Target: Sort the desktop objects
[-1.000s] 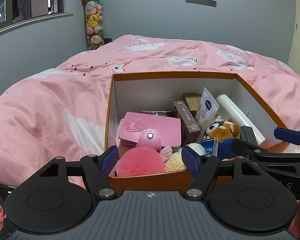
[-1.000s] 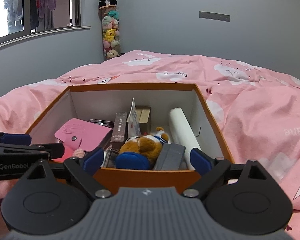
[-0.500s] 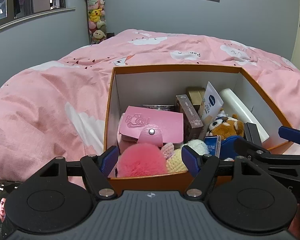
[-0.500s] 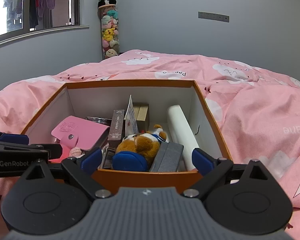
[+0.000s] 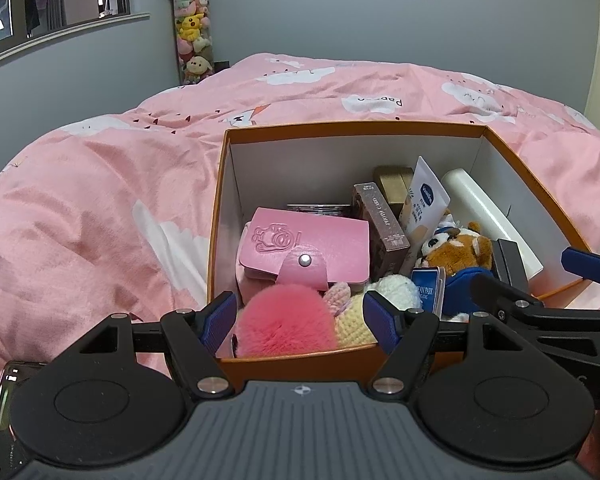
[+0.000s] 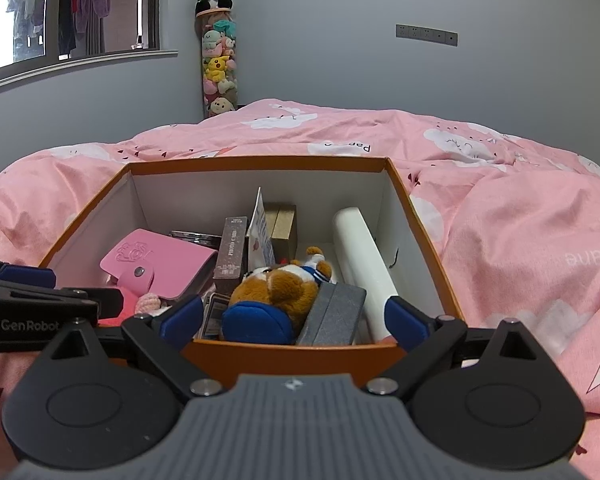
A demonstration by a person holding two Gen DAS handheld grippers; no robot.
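Observation:
An orange box [image 5: 352,129] [image 6: 260,162] with white inner walls sits on the pink bed. Inside lie a pink card wallet [image 5: 304,246] [image 6: 156,260], a pink pompom [image 5: 286,320], a brown plush toy [image 5: 458,246] [image 6: 280,286], a brown carton [image 5: 380,216] [image 6: 232,252], a white roll [image 5: 488,216] [image 6: 362,256] and a grey case [image 6: 334,314]. My left gripper [image 5: 300,318] is open above the box's near left edge, holding nothing. Over the near right edge my right gripper [image 6: 292,320] is open and holds nothing too.
A pink duvet [image 5: 80,208] [image 6: 520,220] with cloud prints surrounds the box. A tall tube of plush toys [image 5: 190,28] [image 6: 218,68] stands against the grey back wall. A window [image 6: 60,12] is at the left. A phone [image 5: 0,400] lies at the lower left.
Both grippers have risen and tipped a little, so the box sits lower in each view. Everything in the box lies as before, and both stay open.

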